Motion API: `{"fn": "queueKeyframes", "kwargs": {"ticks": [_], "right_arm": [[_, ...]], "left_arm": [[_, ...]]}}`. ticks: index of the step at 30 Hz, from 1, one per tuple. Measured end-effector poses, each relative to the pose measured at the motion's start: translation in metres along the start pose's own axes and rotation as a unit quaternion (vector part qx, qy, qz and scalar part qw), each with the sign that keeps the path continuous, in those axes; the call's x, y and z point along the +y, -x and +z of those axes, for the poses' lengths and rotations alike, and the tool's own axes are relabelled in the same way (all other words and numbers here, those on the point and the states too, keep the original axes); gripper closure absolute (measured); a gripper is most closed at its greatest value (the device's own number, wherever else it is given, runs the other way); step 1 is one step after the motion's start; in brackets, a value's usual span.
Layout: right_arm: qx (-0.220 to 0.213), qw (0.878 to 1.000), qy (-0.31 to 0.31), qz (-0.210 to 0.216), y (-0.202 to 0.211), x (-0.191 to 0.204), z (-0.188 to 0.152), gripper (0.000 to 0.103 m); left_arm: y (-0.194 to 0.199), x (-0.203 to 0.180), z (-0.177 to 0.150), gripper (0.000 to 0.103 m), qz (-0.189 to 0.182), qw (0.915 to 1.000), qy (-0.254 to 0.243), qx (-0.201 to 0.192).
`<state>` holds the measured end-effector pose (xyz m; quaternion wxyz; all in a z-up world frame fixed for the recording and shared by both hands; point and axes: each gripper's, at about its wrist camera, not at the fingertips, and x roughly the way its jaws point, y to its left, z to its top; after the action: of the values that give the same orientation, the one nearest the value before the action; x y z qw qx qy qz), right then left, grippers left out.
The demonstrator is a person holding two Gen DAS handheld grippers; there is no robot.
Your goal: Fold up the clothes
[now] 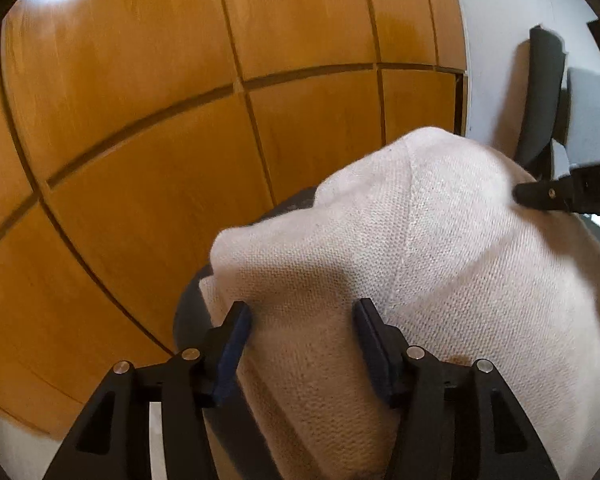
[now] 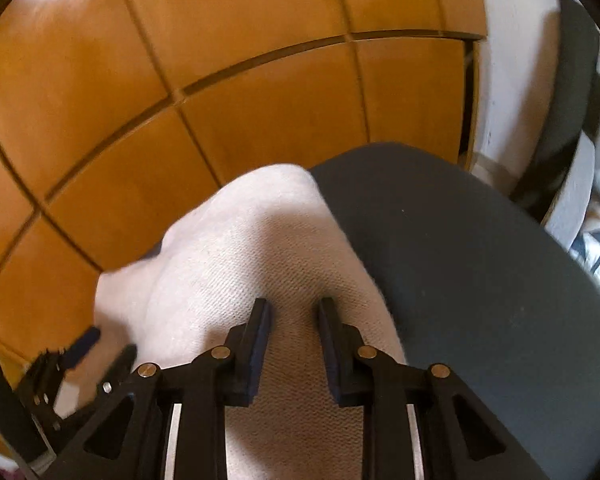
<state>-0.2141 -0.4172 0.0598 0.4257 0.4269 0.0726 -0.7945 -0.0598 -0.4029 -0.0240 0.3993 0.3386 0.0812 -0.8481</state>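
A home or office room, we think.
We see orange wood wall panelling [image 1: 148,92], a white wall [image 1: 500,40] beside it, and a dark upholstered swivel chair seat [image 2: 480,260] with backrest [image 2: 572,100].

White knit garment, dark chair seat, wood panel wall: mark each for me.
White knit garment [image 1: 412,248], left wrist view, on the raised middle by the seam.
Dark chair seat [image 2: 480,264], right wrist view, on bare fabric.
Wood panel wall [image 1: 148,80], left wrist view, on a panel face.
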Motion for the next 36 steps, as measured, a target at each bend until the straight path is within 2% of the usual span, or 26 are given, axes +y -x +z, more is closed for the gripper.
{"fn": "queueKeyframes", "kwargs": {"ticks": [2,4,5,6,7,8,10,12,14,16,19,22,26,31,35,36], "right_arm": [[0.003,1.0,0.008,-0.001,-0.007,-0.001,0.005,0.079],[0.001,1.0,-0.015,0.014,0.009,0.002,0.01,0.079],[-0.017,0.999,-0.031,0.005,0.027,-0.003,0.004,0.076],[-0.035,0.998,-0.046,-0.004,0.045,-0.007,-0.003,0.074],[-0.059,0.997,-0.044,-0.024,0.075,-0.008,-0.023,0.072],[-0.073,0.997,-0.029,-0.023,0.089,-0.004,-0.037,0.072],[-0.089,0.996,0.009,-0.011,0.115,0.01,-0.072,0.072],[-0.08,0.996,0.032,-0.006,0.121,0.022,-0.105,0.072],[-0.062,0.998,0.027,-0.012,0.113,0.029,-0.136,0.072],[-0.053,0.998,0.014,0.012,0.111,0.029,-0.153,0.072],[-0.031,0.999,0.017,0.021,0.094,0.027,-0.16,0.071],[-0.019,0.999,0.016,0.022,0.081,0.021,-0.157,0.071],[-0.073,0.996,-0.026,0.039,0.107,0.016,-0.175,0.066],[-0.09,0.996,-0.017,-0.008,0.13,0.02,-0.223,0.065],[-0.092,0.995,0.01,-0.04,0.138,0.027,-0.255,0.065],[-0.09,0.995,0.019,-0.042,0.138,0.029,-0.254,0.065]], "left_arm": [[-0.003,-0.004,-0.003,0.045,0.006,0.9999,-0.01,-0.005],[-0.001,-0.002,-0.001,0.046,-0.005,1.0,-0.006,-0.003],[0.007,0.007,0.001,0.046,-0.019,0.9998,0.01,-0.003],[0.018,0.015,-0.001,0.046,-0.018,0.9995,0.023,-0.011],[0.029,0.022,-0.003,0.046,-0.016,0.999,0.037,-0.018],[0.04,0.03,-0.006,0.047,-0.017,0.9983,0.05,-0.026],[0.065,0.04,-0.02,0.047,-0.053,0.9955,0.061,-0.05],[0.088,0.032,-0.038,0.047,-0.069,0.9945,0.038,-0.068],[0.099,0.021,-0.052,0.045,-0.079,0.9937,0.014,-0.078],[0.095,0.004,-0.062,0.045,-0.074,0.9947,-0.02,-0.069],[0.078,-0.004,-0.079,0.045,-0.03,0.9984,-0.038,-0.028],[0.07,0.01,-0.081,0.04,-0.028,0.9995,-0.014,-0.008],[0.08,0.024,-0.081,0.04,-0.048,0.9984,0.031,-0.001],[0.103,0.02,-0.117,0.035,-0.024,0.9964,0.08,0.013],[0.124,-0.008,-0.157,0.035,-0.012,0.9978,0.065,0.001],[0.129,-0.015,-0.163,0.035,-0.016,0.9982,0.058,-0.001]]}}
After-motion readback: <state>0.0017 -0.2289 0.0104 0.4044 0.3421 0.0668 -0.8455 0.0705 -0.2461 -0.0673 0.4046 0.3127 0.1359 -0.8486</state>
